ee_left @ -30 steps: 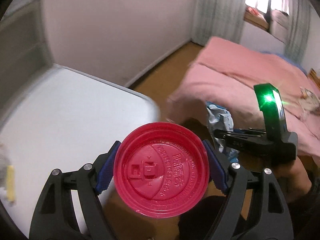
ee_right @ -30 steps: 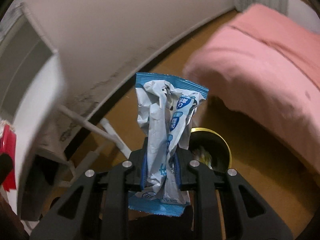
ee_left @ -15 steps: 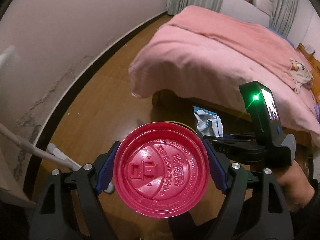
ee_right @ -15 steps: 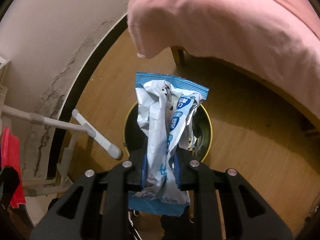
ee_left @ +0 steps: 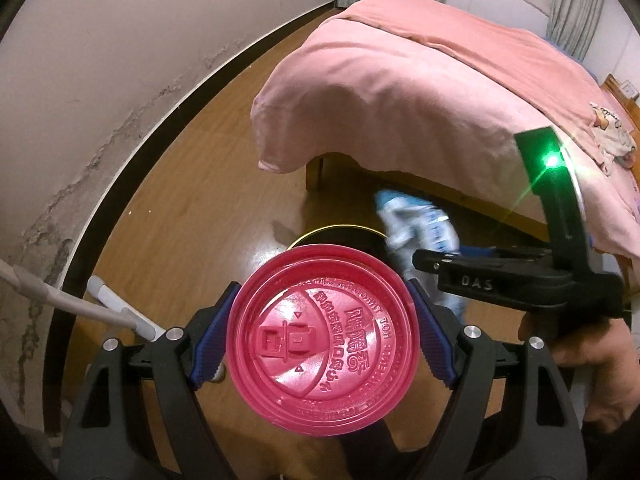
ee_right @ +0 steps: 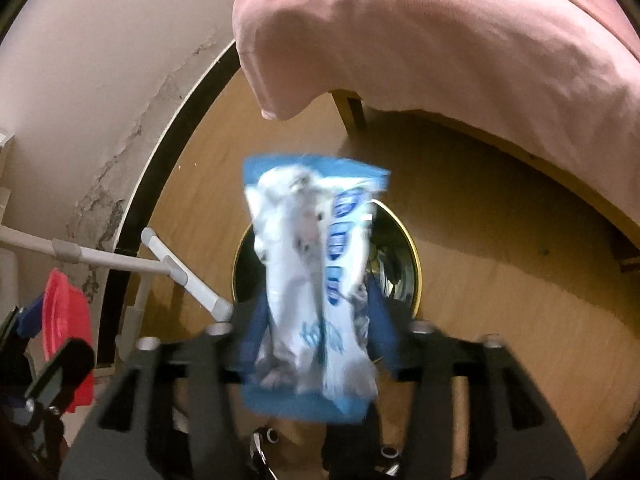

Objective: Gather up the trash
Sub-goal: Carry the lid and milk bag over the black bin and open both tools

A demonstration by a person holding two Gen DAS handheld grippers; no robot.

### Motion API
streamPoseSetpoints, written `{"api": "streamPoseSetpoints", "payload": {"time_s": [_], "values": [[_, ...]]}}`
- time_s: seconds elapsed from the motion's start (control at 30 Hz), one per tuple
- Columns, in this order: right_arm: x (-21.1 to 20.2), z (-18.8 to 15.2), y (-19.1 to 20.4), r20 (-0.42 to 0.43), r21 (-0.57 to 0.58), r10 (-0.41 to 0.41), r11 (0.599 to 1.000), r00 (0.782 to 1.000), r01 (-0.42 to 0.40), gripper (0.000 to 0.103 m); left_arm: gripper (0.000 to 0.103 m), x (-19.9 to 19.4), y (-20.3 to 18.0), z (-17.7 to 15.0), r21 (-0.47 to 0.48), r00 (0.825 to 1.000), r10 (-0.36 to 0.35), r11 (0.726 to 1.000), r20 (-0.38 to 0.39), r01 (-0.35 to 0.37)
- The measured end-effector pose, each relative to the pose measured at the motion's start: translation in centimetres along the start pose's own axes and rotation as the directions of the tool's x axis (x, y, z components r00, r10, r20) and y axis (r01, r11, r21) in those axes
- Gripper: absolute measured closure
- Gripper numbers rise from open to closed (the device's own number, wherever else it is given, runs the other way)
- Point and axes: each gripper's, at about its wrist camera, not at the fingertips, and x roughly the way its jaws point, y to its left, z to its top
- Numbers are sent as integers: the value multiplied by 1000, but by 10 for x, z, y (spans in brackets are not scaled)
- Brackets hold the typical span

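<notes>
Wall: pale, stained and cracked low down, with a dark skirting board (ee_left: pixel 132 168) along the wooden floor (ee_left: pixel 208 184).
Rack leg: a white tube foot (ee_right: pixel 188 276) rests on the floor just left of the bin.
Left gripper (ee_left: pixel 320 336): closed on a red plastic cup lid (ee_left: pixel 320 338); the blue pads press its rim from both sides, and the lid's printed top faces the camera.
Lid position: held in the air just short of the bin, covering the bin's near edge in the left view.
Bin (ee_right: pixel 400 264): round, dark inside, with a yellow rim; it stands on the floor near the bed's corner and has some crumpled trash in it.
Right gripper (ee_right: pixel 316 332): fingers spread wider than the wrapper, with gaps showing on both sides.
Wrapper (ee_right: pixel 316 280): crumpled blue and white packet, blurred, lying between the parted fingers directly over the bin's mouth; whether a pad touches it I cannot tell.
Bed (ee_left: pixel 420 80): covered by a pink blanket that hangs over the corner, wooden frame below.
</notes>
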Motion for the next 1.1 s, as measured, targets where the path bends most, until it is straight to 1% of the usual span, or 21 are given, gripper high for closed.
{"api": "streamPoseSetpoints", "payload": {"time_s": [0.23,0.3,0.43,0.53,0.6,0.77,0.87,0.93,1.0,1.1], "values": [[-2,2,-2,11,18,-7,1000,1000,7,45,24,12,2,2,-11,1000,-15,1000,-19,15],[-4,2,-4,17,31,-17,999,1000,16,43,24,16,0,2,-8,999,-26,1000,-25,26],[-9,3,-16,40,75,-46,996,998,42,43,22,25,-5,7,-10,998,-52,999,-31,52],[-15,4,-25,59,109,-62,993,996,55,42,19,31,-9,12,-15,997,-67,998,-33,66],[-19,4,-30,69,134,-72,989,995,62,42,14,34,-12,15,-15,997,-68,998,-33,68],[-24,4,-33,77,147,-74,987,994,62,42,12,32,-15,20,-21,997,-74,997,-25,73],[-26,5,-31,78,139,-75,988,994,63,42,12,24,-16,21,-17,997,-74,997,-13,74],[-30,4,-29,87,130,-84,989,993,72,42,12,12,-15,21,-17,997,-73,997,-3,73],[-35,3,-26,98,122,-98,989,990,86,42,12,-5,-15,21,-15,997,-76,997,13,77],[-43,1,-16,101,116,-81,991,992,69,42,12,-46,-14,21,-2,995,-82,997,55,83]]}}
